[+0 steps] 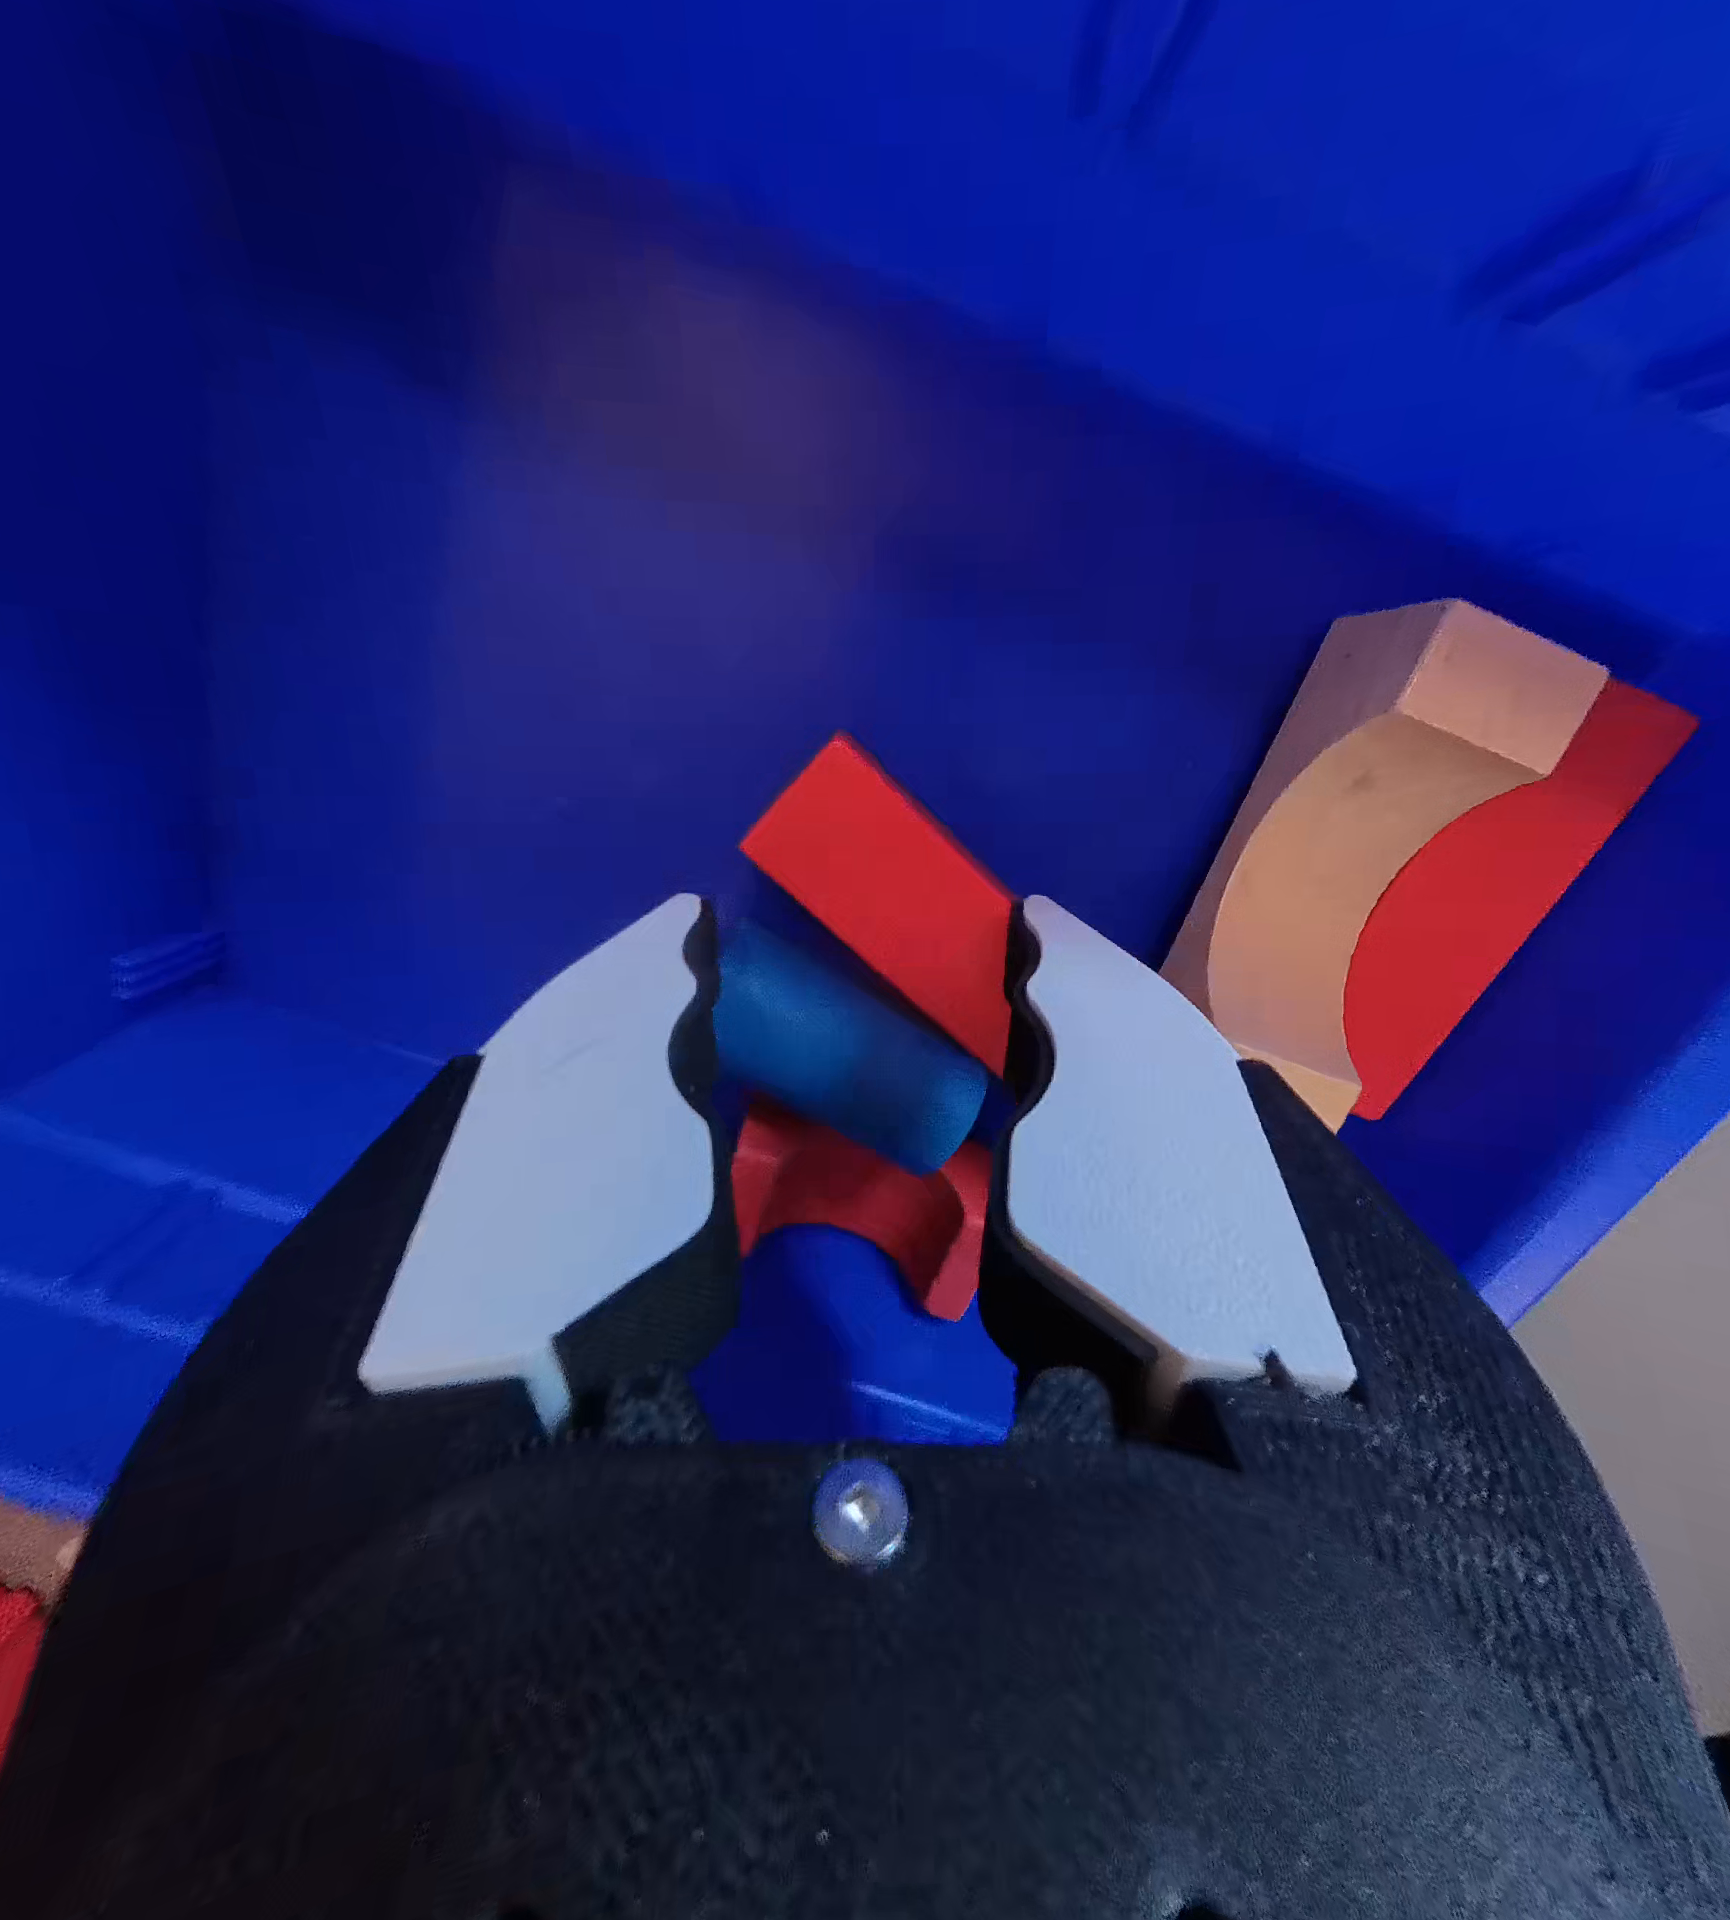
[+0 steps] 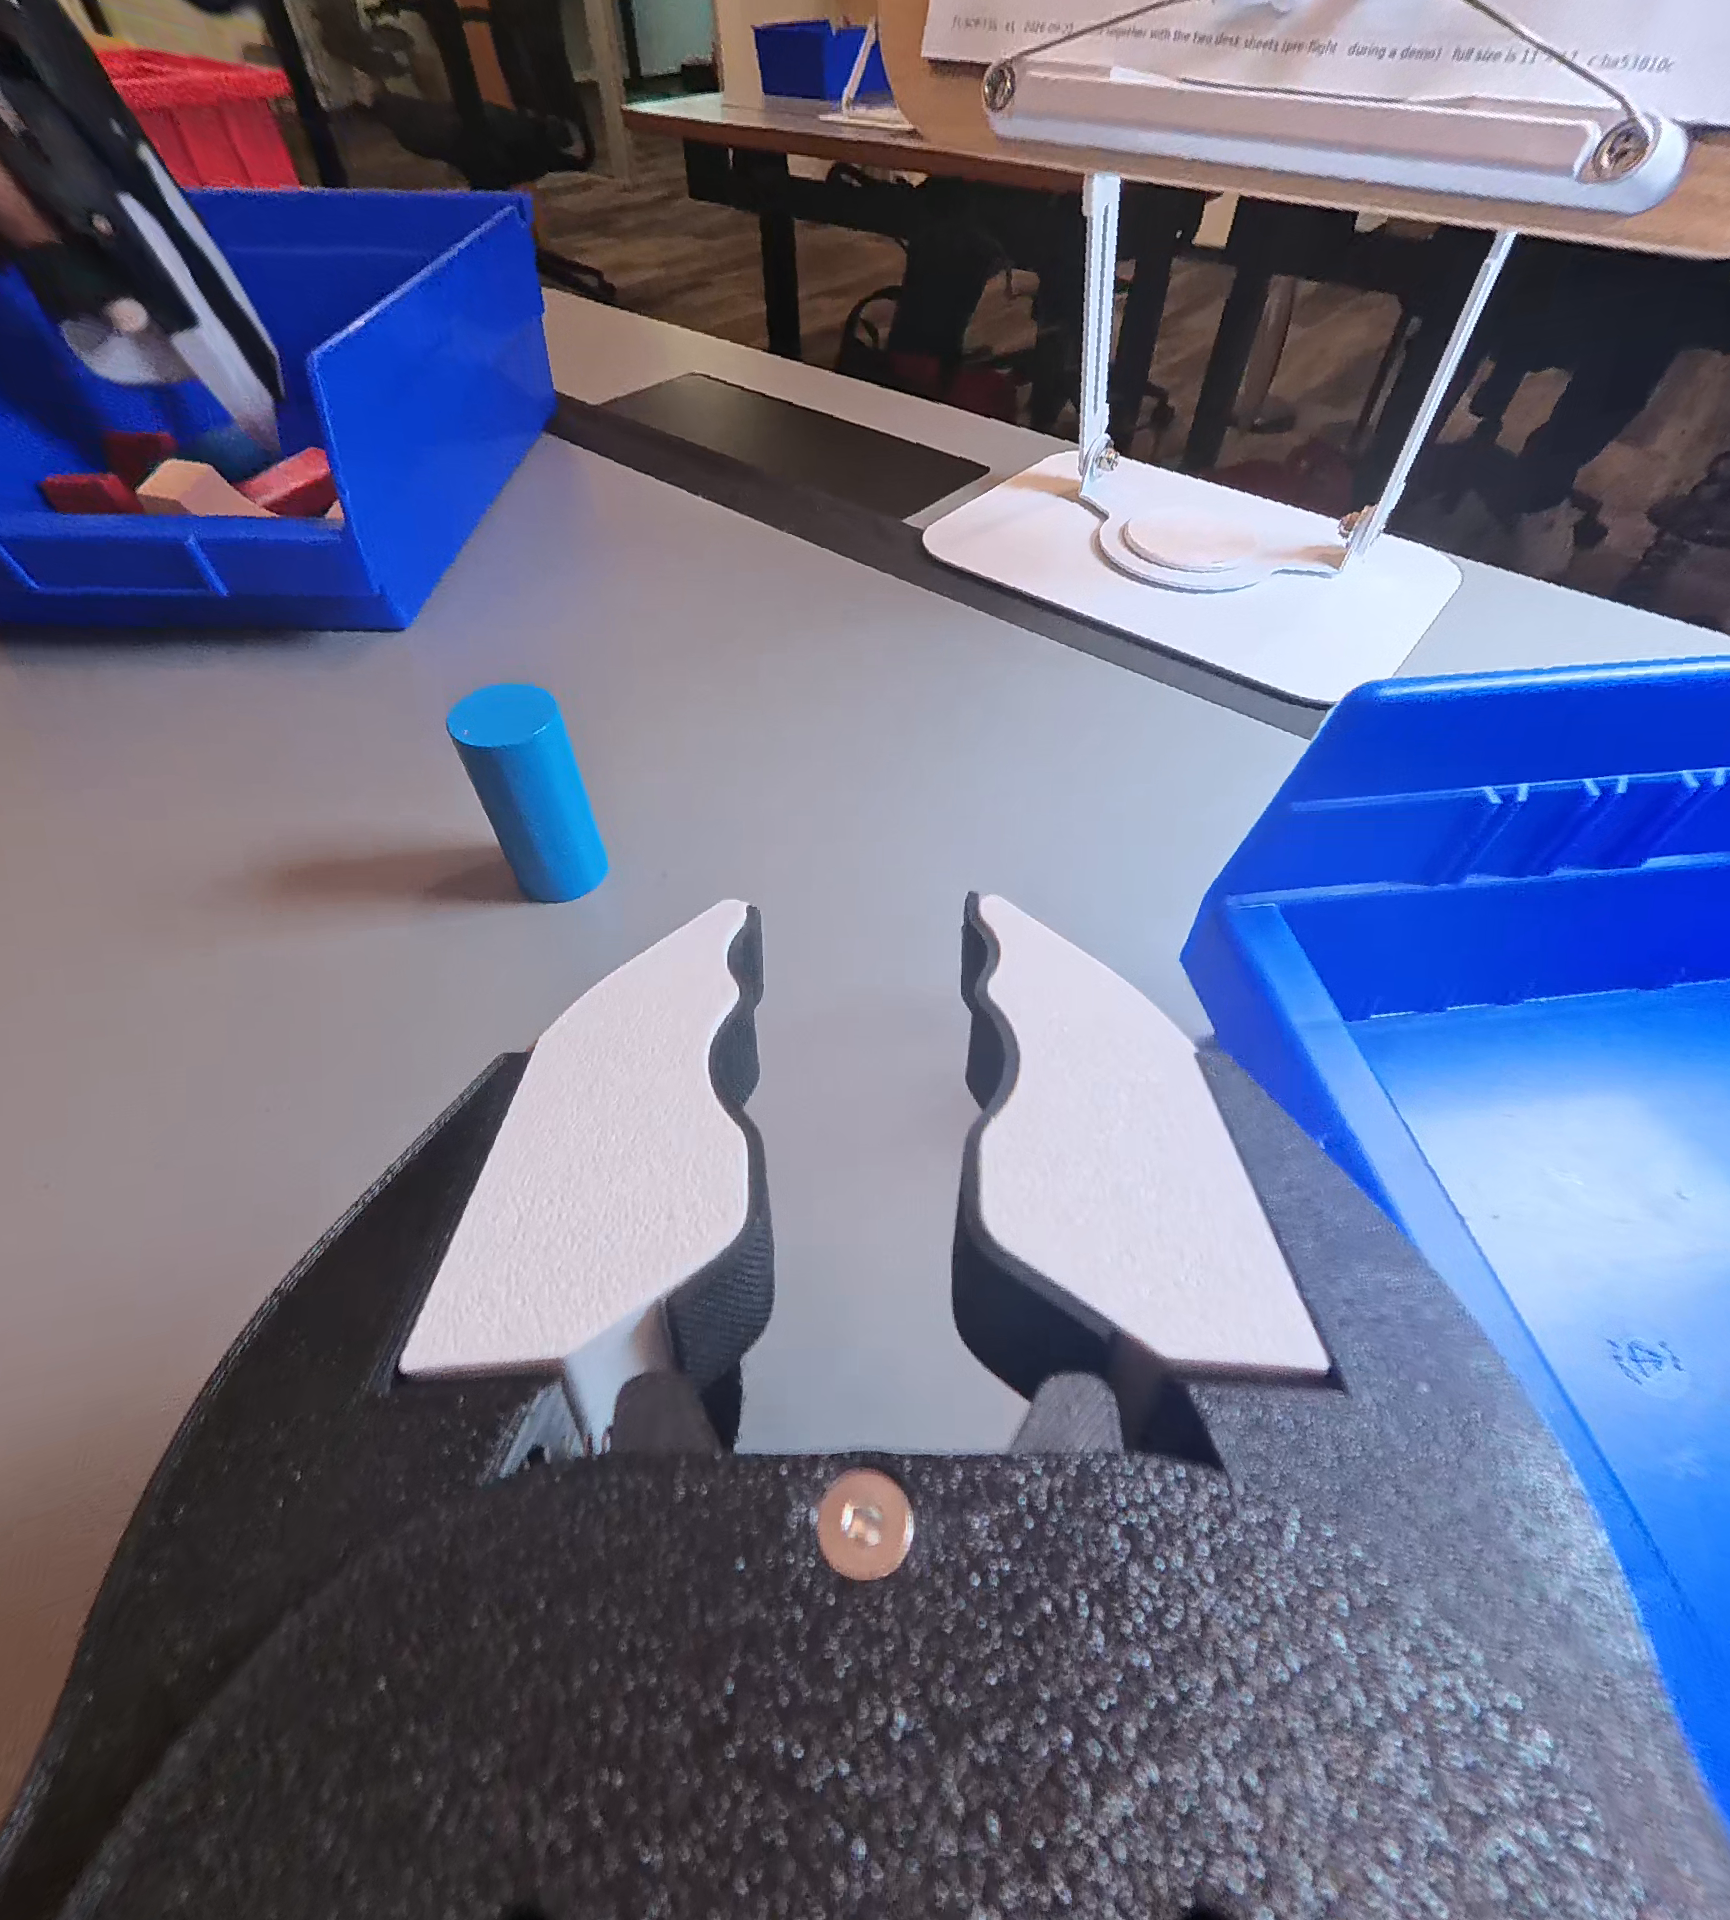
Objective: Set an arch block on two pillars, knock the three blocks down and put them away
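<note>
My left gripper [image 1: 861,935] is down inside the left bin [image 1: 425,623], fingers [image 1: 570,1122] set at a middling gap with a blue cylinder [image 1: 840,1049] lying between them. I cannot tell whether the pads actually press on it or just flank it. Under the cylinder sits a red arch [image 1: 871,1216], hollow side up, and a red plank [image 1: 882,894] leans across just behind the tips. Off to the right, a plain wooden arch [image 1: 1287,883] rests tilted against the bin wall with another red piece [image 1: 1505,894] tucked into its curve.

My right gripper [image 2: 861,925] hovers low over the grey worktop [image 2: 217,1039], fingers [image 2: 632,1122] apart and holding nothing; bare worktop shows through the gap. Ahead and to the left, a second blue cylinder [image 2: 526,792] stands on end on the worktop, well apart from both bins. An empty-looking blue bin [image 2: 1567,1143] sits just beside my right finger. Farther left I can see the other gripper [image 2: 165,301] dipped into the far blue bin [image 2: 404,436], among red and wooden blocks. A white stand [image 2: 1204,551] carrying a clipboard sits at the worktop's back edge.
</note>
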Action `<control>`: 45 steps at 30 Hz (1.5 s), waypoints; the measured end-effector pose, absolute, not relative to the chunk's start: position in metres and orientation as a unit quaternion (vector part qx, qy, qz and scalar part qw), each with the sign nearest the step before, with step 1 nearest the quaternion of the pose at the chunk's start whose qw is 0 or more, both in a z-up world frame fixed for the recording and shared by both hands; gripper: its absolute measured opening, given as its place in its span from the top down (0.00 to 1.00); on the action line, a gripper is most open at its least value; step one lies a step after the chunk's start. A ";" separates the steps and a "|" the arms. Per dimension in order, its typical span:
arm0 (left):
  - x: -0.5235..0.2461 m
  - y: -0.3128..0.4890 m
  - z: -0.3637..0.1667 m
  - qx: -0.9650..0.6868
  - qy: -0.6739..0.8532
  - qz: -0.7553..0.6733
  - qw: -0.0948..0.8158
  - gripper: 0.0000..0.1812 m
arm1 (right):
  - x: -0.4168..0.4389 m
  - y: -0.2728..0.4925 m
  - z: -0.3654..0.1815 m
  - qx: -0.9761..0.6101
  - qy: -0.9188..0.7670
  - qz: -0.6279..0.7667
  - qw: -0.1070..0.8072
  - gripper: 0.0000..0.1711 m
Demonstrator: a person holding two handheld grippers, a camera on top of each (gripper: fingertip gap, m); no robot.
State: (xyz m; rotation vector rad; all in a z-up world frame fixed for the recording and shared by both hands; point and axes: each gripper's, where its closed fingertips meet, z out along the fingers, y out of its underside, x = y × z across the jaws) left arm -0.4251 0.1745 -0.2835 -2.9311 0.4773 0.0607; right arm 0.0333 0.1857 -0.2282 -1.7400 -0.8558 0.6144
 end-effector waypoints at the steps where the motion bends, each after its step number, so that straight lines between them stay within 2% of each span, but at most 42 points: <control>1: -0.428 0.177 -0.277 -0.983 0.157 0.025 0.097 0.70 | 0.033 0.186 -0.230 -0.729 -0.358 0.258 0.523 0.79; 6: -0.433 0.184 -0.265 -0.985 0.130 0.017 0.114 0.69 | 0.030 0.183 -0.232 -0.729 -0.366 0.259 0.517 0.80; 13: -0.430 0.168 -0.287 -0.992 0.117 0.007 0.049 0.68 | 0.030 0.181 -0.231 -0.726 -0.372 0.262 0.515 0.81; 18: -0.422 0.175 -0.282 -0.989 0.118 -0.043 0.080 0.67 | 0.030 0.181 -0.235 -0.730 -0.374 0.260 0.509 0.81; 24: -0.361 0.161 -0.262 -0.954 0.244 -0.141 0.103 0.70 | 0.031 0.180 -0.229 -0.723 -0.380 0.255 0.517 0.82; 28: -0.344 0.127 -0.271 -0.937 0.331 -0.102 0.049 0.68 | 0.029 0.179 -0.235 -0.729 -0.381 0.262 0.504 0.82; 30: -0.349 0.123 -0.280 -0.933 0.354 -0.055 0.038 0.71 | 0.027 0.178 -0.237 -0.730 -0.383 0.263 0.501 0.82; 34: -0.360 0.131 -0.278 -0.946 0.320 -0.039 0.040 0.70 | 0.026 0.176 -0.236 -0.727 -0.387 0.259 0.504 0.82; 38: -0.394 0.166 -0.270 -0.980 0.173 -0.040 0.093 0.71 | 0.027 0.177 -0.238 -0.730 -0.387 0.260 0.499 0.82; 41: -0.425 0.165 -0.286 -0.993 0.098 -0.017 0.062 0.72 | 0.027 0.178 -0.240 -0.733 -0.389 0.260 0.494 0.82; 42: -0.430 0.167 -0.288 -0.993 0.099 -0.011 0.066 0.77 | 0.027 0.178 -0.241 -0.733 -0.390 0.260 0.493 0.82; 45: -0.433 0.165 -0.287 -0.994 0.085 -0.017 0.064 0.70 | 0.028 0.178 -0.242 -0.735 -0.389 0.261 0.491 0.83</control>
